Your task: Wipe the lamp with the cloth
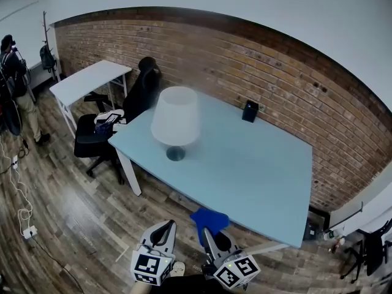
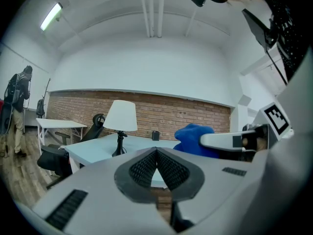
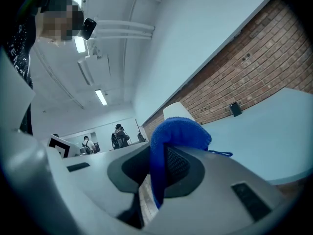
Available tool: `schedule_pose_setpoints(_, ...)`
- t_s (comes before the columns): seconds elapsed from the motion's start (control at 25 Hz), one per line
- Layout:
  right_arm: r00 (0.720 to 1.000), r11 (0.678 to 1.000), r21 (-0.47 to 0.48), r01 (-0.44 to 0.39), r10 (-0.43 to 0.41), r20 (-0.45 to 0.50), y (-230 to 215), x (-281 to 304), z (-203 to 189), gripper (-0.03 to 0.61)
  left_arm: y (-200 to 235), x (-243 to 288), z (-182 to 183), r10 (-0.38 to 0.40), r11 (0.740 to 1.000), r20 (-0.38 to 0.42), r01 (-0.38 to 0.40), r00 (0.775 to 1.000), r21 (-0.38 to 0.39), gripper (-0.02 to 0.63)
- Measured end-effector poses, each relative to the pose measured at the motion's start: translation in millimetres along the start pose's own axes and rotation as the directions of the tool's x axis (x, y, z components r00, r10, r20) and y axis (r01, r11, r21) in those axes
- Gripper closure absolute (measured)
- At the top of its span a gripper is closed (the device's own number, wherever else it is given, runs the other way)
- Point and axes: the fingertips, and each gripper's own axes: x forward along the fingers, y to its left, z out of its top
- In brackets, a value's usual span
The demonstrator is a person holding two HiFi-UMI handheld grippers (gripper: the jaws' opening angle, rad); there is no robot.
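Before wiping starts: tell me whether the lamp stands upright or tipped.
Upright: the lamp stands on its round base on the table, shade level above.

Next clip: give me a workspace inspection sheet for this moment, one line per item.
Surface: light blue table, mostly bare.
Job's things: white-shaded lamp upright on the table; blue cloth held off the table.
Clutter: small black box on the table's side near the brick wall.
Grippers: left gripper shut, empty; right gripper shut on the cloth.
Cables: white cable on the floor.
Surroundings: black chair, white desk, person at left.
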Motion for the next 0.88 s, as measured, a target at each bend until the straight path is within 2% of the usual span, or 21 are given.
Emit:
schedule_pose_setpoints(0.44,1.000,1.000,0.020,0.023,-0.023,-0.001,-17,22,-2,0.520,15,30,6,-0.031,1.000,-0.002,0.031,1.000,0.002,0.606)
schedule_pose_setpoints(0.72,0.999,0.998,0.054,0.031,-0.030,-0.014,-32,46,-11,0.520,39,34,-10,0.026,1.000,-0.040,-0.027,0.999,-0.009,0.606)
schedule_pose_setpoints(0.88,0.999,0.999,0.041,0.030,-0.029,-0.028,-50,68,-11,0.520,60,51,-9,0.061,0.998,-0.037,-0.062,0.997,-0.017,0.606)
